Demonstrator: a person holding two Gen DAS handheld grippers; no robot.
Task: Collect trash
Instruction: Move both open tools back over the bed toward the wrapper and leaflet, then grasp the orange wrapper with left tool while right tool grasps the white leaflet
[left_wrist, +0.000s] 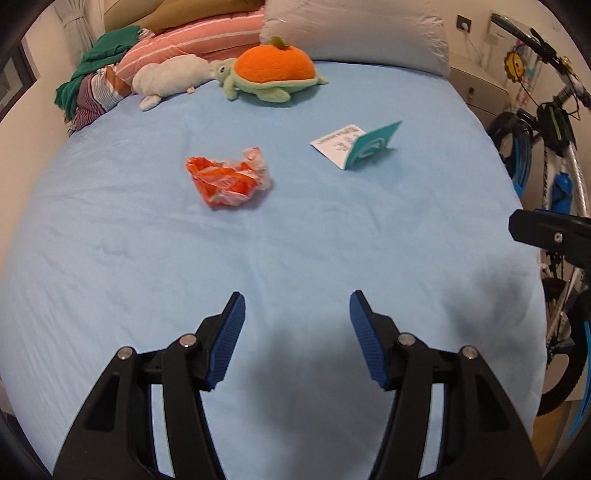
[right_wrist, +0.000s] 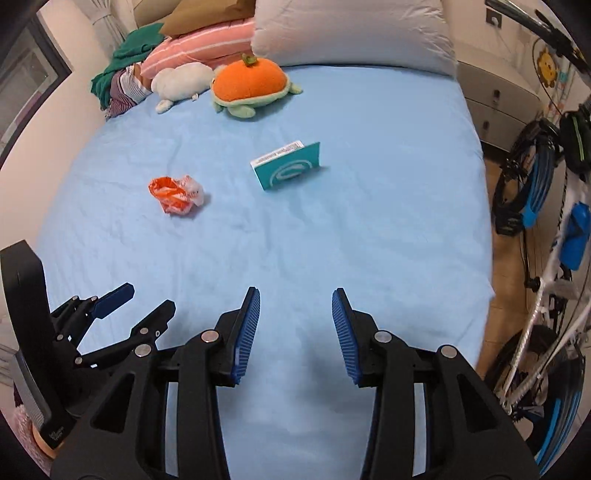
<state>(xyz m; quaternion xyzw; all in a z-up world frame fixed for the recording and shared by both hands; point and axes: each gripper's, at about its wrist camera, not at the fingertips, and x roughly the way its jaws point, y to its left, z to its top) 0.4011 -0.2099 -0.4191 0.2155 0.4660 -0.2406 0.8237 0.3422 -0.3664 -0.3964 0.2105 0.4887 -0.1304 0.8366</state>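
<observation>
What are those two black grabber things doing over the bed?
A person is holding a grabber in each hand to pick up trash. Both the left gripper and the right gripper are open and empty, hanging above the blue bed sheet. Nothing is picked up yet. A crumpled orange wrapper and a small teal carton lie further up the bed. The turtle plush and white plush sit by the pillows.
</observation>
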